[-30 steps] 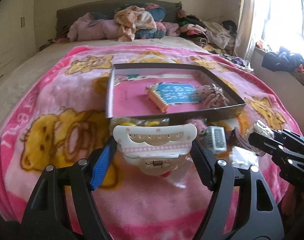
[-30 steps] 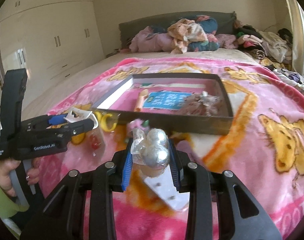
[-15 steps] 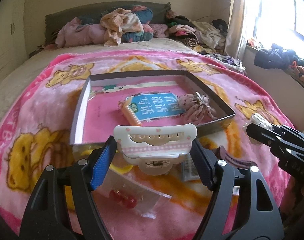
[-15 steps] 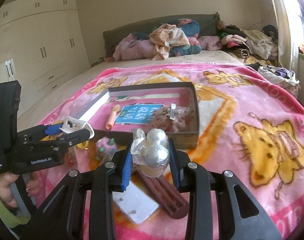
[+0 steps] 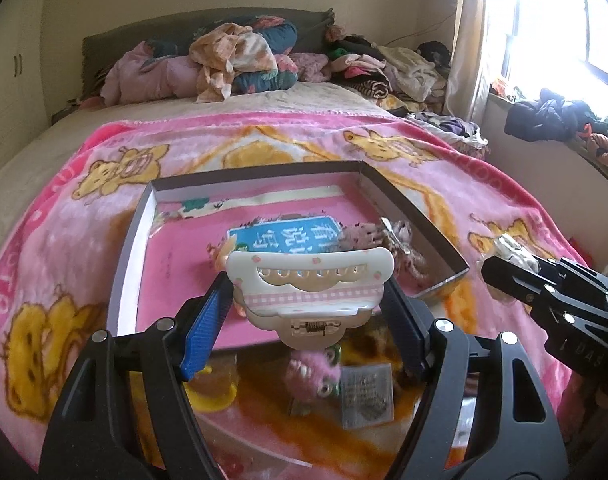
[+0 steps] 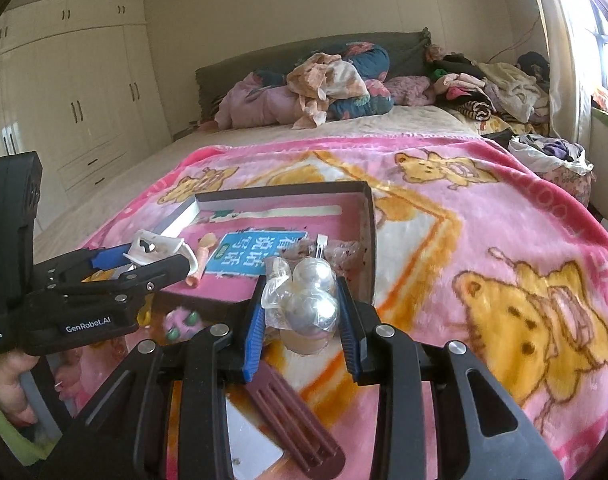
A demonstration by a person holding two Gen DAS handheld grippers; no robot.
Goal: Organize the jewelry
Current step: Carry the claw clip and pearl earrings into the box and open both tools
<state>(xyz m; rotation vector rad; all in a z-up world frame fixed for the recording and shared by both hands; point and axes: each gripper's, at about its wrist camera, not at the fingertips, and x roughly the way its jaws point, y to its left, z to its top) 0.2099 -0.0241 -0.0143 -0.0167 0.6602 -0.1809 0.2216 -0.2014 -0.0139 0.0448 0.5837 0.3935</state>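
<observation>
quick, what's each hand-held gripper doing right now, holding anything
Left hand-held gripper: closed on the white hair claw clip.
Right hand-held gripper: closed on the clear bag of silver balls.

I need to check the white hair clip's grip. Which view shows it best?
The left wrist view: the hair clip sits front-on, large, held in the left tool. The right wrist view shows only its edge, small and side-on, at the left.

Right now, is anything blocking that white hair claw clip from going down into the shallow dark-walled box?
Nothing visible blocks it. The left gripper holds the white hair claw clip over the shallow dark-walled box, above bare pink floor near the blue card.
</observation>
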